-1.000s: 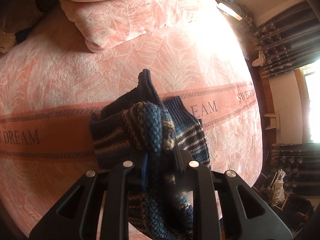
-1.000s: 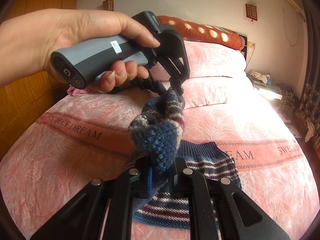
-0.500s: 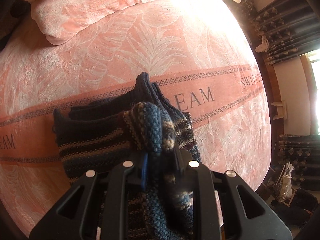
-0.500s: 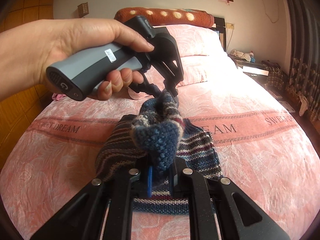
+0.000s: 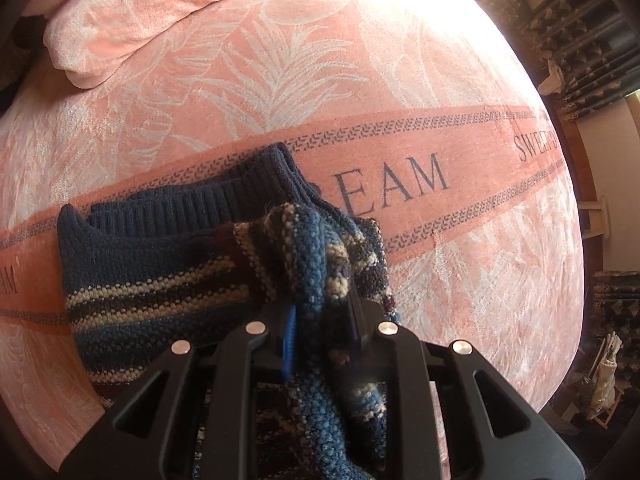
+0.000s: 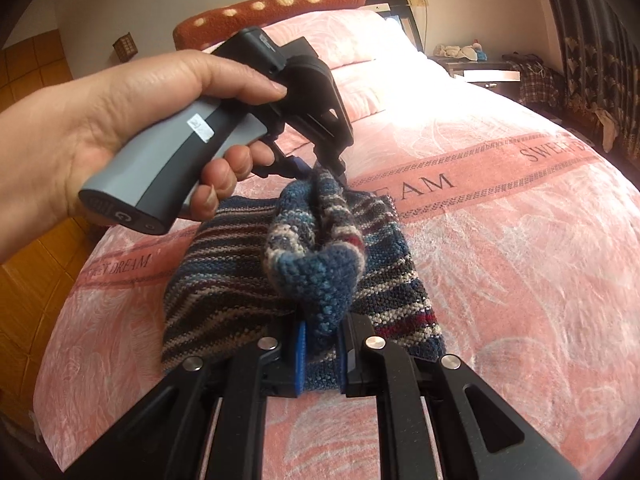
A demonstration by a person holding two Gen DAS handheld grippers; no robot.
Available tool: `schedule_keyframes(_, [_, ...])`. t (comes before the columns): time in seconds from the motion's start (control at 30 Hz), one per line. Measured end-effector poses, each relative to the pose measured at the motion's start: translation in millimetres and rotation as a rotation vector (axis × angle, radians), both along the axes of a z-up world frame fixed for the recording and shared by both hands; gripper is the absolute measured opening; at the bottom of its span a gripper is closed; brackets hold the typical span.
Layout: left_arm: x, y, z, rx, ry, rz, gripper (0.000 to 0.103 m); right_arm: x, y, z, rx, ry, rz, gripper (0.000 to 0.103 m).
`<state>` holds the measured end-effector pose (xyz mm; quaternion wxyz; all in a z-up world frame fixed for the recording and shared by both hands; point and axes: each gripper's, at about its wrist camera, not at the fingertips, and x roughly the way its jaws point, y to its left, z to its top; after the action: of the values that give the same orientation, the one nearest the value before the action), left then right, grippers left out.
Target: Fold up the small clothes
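Note:
A small striped knit sweater [image 6: 224,280], blue with cream and maroon bands and a ribbed navy edge [image 5: 192,204], lies partly on the pink bed. A raised fold of it stretches between both grippers. My left gripper [image 5: 322,328] is shut on one end of that fold. My right gripper [image 6: 320,336] is shut on the other end. In the right wrist view a hand [image 6: 100,120] holds the left gripper's grey handle above the sweater, its tip [image 6: 328,166] pinching the knit.
The pink bedspread [image 6: 520,260] carries a darker band lettered SWEET DREAM. Pillows [image 5: 132,20] lie at the head, under a spotted red bolster [image 6: 272,8]. A nightstand [image 6: 480,68] and dark curtains [image 6: 592,60] stand on the right side.
Both grippers have come down toward the bed with the fold still held. More of the sweater now lies spread flat on the bedspread, and the raised fold sits lower.

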<state>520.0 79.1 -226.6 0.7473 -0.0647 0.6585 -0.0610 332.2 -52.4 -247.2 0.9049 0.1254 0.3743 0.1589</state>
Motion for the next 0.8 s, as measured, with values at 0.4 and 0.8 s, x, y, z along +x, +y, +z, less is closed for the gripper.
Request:
schedule_keyframes(0.4, [-9,-26,-13,0.006,-0.154,-0.004,0.038,22,-61,-58,0.399,0.239,0.034,0.015])
schedule_keyframes(0.8, [-53,35,61,-0.242,-0.364,-0.057,0.075,65,-88,-76,0.684,0.510,0.229,0.078])
